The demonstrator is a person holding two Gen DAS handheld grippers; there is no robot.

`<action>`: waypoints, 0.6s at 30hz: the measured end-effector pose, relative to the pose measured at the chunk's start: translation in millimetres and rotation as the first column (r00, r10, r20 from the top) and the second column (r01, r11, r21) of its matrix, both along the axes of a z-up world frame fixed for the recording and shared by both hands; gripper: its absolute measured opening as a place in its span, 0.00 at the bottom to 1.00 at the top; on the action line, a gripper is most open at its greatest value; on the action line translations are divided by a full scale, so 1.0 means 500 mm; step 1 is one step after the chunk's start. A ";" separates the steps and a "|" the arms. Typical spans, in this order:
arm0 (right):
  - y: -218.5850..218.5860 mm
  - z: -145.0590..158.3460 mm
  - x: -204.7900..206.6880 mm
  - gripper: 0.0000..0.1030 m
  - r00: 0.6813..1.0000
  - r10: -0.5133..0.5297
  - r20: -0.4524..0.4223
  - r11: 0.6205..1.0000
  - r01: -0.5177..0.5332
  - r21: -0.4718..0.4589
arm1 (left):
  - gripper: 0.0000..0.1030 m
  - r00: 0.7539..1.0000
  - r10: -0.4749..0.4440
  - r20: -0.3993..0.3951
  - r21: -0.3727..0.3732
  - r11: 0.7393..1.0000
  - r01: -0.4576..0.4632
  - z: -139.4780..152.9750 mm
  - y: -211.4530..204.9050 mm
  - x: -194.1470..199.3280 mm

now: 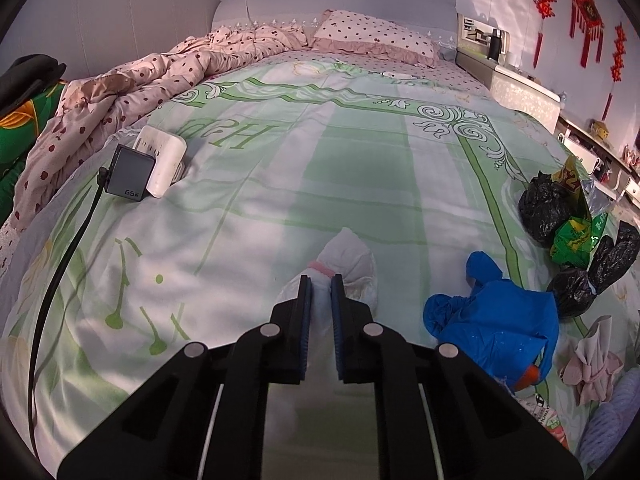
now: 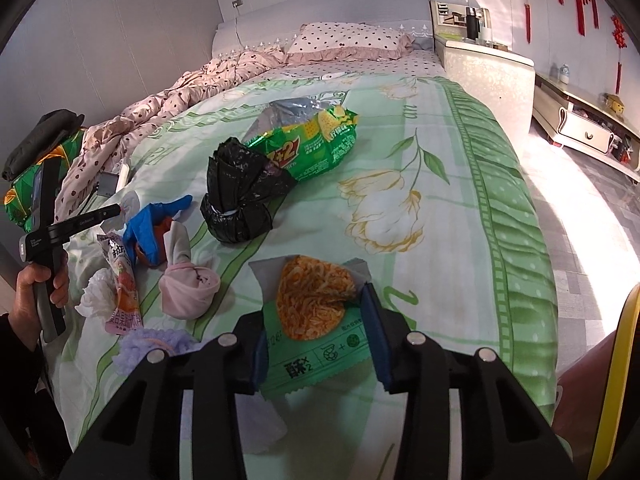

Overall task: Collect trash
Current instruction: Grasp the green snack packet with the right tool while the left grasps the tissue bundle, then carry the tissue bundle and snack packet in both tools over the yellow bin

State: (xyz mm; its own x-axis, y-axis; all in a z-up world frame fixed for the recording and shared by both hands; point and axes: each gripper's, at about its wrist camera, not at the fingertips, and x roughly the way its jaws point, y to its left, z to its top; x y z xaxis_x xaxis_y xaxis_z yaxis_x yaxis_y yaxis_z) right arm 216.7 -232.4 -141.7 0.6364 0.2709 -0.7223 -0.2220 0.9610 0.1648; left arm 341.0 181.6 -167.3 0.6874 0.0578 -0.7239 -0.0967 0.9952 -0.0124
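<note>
Two tools working the trash scattered on the bed

The left tool (image 1: 321, 280) pinches a white tied bag (image 1: 349, 261), a thin hold that may slip; the right tool (image 2: 316, 316) gapes wide around a green noodle wrapper (image 2: 316, 344) lying flat on the bedspread (image 2: 460, 208), which closing fingers may snag.

Grey headboard (image 1: 336, 4), pale walls, white nightstand (image 2: 488, 76), sunlit floor (image 2: 592, 216)
</note>
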 end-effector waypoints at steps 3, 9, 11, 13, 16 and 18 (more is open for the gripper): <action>0.004 0.026 -0.019 0.37 1.000 0.009 0.023 1.000 -0.010 0.011 | 0.09 1.000 -0.005 0.021 -0.025 1.000 0.005 0.027 0.002 -0.021; -0.001 0.078 -0.060 0.37 0.999 0.023 0.029 0.997 -0.025 0.067 | 0.09 0.997 -0.017 0.076 -0.042 0.999 0.021 0.095 -0.008 -0.083; -0.008 0.095 -0.075 0.37 0.999 0.024 0.025 0.996 -0.026 0.088 | 0.09 0.995 -0.029 0.097 -0.051 0.998 0.034 0.122 -0.016 -0.106; -0.020 0.114 -0.092 0.37 0.999 0.022 0.029 0.994 -0.026 0.109 | 0.09 0.992 -0.041 0.118 -0.048 0.998 0.047 0.150 -0.030 -0.129; -0.044 0.148 -0.123 0.37 0.999 0.013 0.047 0.992 -0.019 0.128 | 0.09 0.987 -0.066 0.147 -0.054 0.996 0.075 0.189 -0.059 -0.162; -0.063 0.170 -0.142 0.37 0.998 0.001 0.065 0.991 -0.010 0.135 | 0.09 0.983 -0.086 0.163 -0.060 0.993 0.097 0.214 -0.084 -0.181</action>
State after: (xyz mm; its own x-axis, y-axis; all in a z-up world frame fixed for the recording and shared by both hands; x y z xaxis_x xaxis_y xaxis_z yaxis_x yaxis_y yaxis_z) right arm 145.9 -264.0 -56.9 0.6789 0.3669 -0.6360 -0.2417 0.9296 0.2784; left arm 250.7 139.9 -60.4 0.7949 -0.0557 -0.6042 0.0033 0.9962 -0.0876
